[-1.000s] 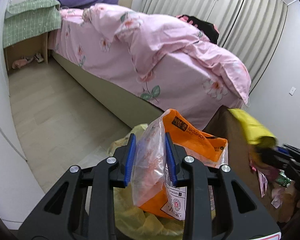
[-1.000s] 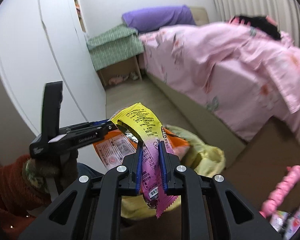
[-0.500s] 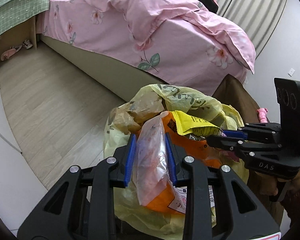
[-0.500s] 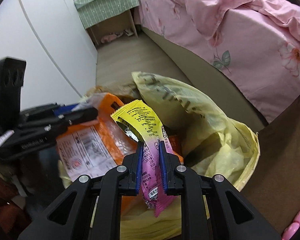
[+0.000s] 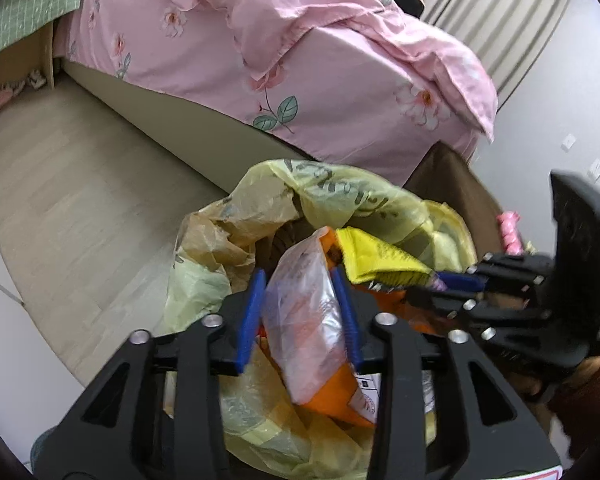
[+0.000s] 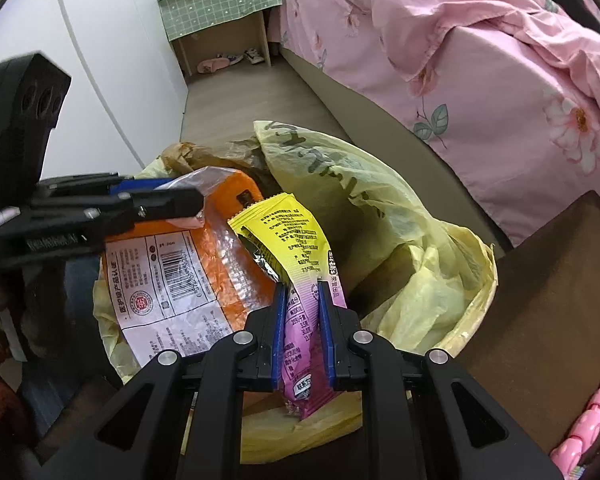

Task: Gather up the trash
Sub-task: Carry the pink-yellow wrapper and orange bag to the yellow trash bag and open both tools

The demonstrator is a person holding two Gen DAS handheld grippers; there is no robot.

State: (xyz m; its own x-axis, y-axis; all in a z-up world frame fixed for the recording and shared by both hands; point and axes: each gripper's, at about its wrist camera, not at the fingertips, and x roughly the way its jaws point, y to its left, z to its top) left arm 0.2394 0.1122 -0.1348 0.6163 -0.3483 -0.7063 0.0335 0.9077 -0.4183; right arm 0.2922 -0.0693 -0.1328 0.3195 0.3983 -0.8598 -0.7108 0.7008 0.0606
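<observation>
now orange packet point(image 5: 308, 320) between opening left gripper point(image 5: 300, 312) jaws, over trash bag point(image 5: 340, 196)

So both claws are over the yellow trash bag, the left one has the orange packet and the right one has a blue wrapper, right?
Not quite: in the right wrist view the right claw grips a yellow and pink wrapper, not blue. The rest stands: both are over the yellow trash bag, the orange packet between the left claw's opening jaws.

The mouth of the yellow bin bag point(image 6: 380, 208) is crowded by the orange packet point(image 6: 204, 264) and both tools. Open floor point(image 5: 80, 200) is left between bag and bed point(image 5: 300, 80). The right side seems blocked by a brown counter point(image 6: 548, 280).
</observation>
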